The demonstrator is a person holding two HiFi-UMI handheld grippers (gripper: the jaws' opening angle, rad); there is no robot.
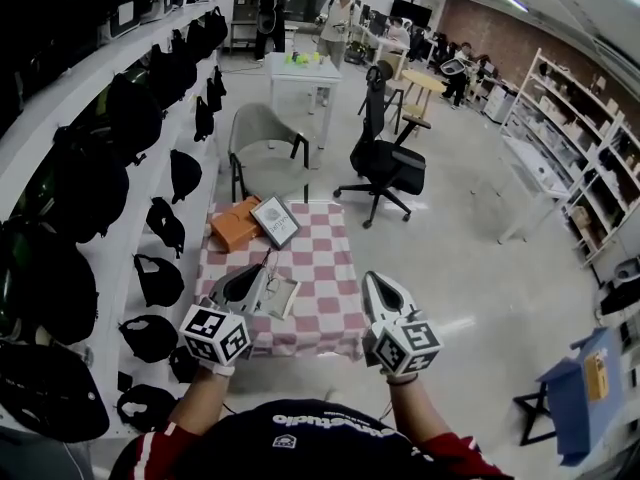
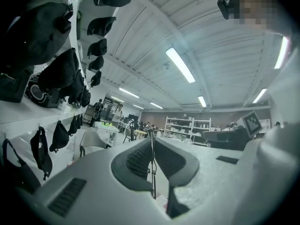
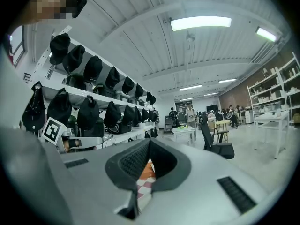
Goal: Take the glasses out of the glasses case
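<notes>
Your left gripper (image 1: 262,276) pinches the glasses (image 2: 152,165) by one thin arm, upright between nearly closed jaws, above the checkered table (image 1: 325,268). Your right gripper (image 1: 375,279), shut and empty, hovers alongside.

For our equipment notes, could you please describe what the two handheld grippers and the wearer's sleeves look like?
Both the left gripper and right gripper have light grey shells with dark ribbed pads. Each carries a cube of black-and-white square markers. The sleeves are red on a dark top with white lettering.
</notes>
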